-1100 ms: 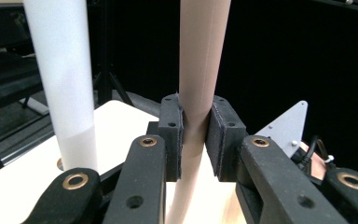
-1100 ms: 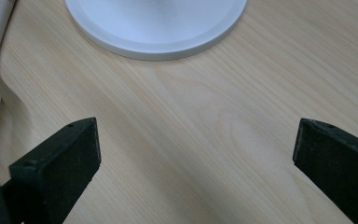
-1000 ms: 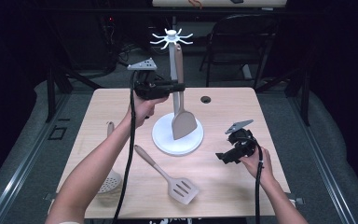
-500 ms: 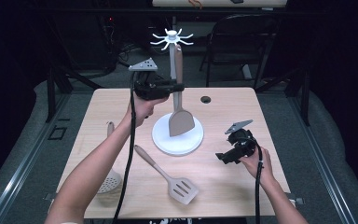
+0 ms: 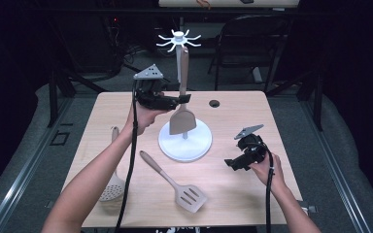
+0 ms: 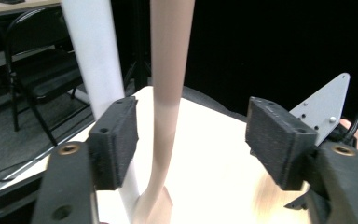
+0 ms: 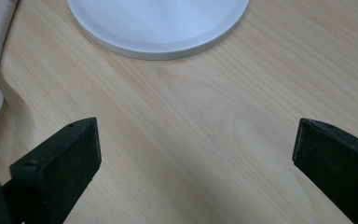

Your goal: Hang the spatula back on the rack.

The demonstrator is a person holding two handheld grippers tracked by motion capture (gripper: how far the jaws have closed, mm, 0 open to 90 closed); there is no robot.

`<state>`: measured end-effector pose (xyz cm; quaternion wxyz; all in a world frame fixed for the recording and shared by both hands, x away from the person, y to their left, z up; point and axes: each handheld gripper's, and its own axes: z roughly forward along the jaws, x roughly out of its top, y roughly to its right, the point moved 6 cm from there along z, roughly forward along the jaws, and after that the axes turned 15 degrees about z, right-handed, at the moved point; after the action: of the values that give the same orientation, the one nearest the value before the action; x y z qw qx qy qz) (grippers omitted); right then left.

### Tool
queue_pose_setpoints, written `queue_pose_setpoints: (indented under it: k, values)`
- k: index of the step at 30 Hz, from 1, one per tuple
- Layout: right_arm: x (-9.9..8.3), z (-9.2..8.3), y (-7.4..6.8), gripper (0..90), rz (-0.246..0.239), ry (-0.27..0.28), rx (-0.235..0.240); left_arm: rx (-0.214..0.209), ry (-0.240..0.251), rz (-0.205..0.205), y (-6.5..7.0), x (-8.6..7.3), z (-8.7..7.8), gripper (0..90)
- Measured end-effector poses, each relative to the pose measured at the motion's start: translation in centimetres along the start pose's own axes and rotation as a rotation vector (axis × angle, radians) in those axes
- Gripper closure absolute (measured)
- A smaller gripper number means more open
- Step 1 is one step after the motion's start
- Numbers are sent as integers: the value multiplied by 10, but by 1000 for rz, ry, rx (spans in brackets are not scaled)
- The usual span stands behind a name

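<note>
A white utensil stand (image 5: 184, 143) with a ring of hooks (image 5: 178, 40) on top stands mid-table. A beige spatula (image 5: 183, 119) hangs from one hook, blade down over the base. My left gripper (image 5: 182, 99) is level with its handle. In the left gripper view the handle (image 6: 168, 93) runs between the jaws of my left gripper (image 6: 191, 140). Those jaws have just been opening, and neither pad touches the handle. The white pole (image 6: 95, 51) rises behind it. My right gripper (image 5: 233, 164) rests on the table at the right, open (image 7: 196, 158) and holding nothing.
A beige slotted spatula (image 5: 189, 196) lies on the table in front of the stand. A slotted spoon (image 5: 112, 187) lies near the left forearm. A cable hole (image 5: 214, 103) sits behind the stand. A folding chair (image 5: 252, 39) stands beyond the table.
The left gripper's jaws have spread apart off the spatula handle, which stays hanging from the hook. The right gripper has not moved.
</note>
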<state>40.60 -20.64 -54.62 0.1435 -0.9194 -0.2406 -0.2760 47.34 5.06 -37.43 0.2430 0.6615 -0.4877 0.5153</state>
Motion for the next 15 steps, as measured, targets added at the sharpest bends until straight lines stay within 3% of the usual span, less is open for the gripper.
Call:
queue_pose_setpoints:
  k: [10, 15]
  values:
    - [-1, 2, 3, 7, 5, -9, -6, 48, -5, 9, -7, 1, -24, 169]
    - [-2, 2, 3, 9, 8, -9, -4, 71, 16, -9, -17, 5, -37, 158]
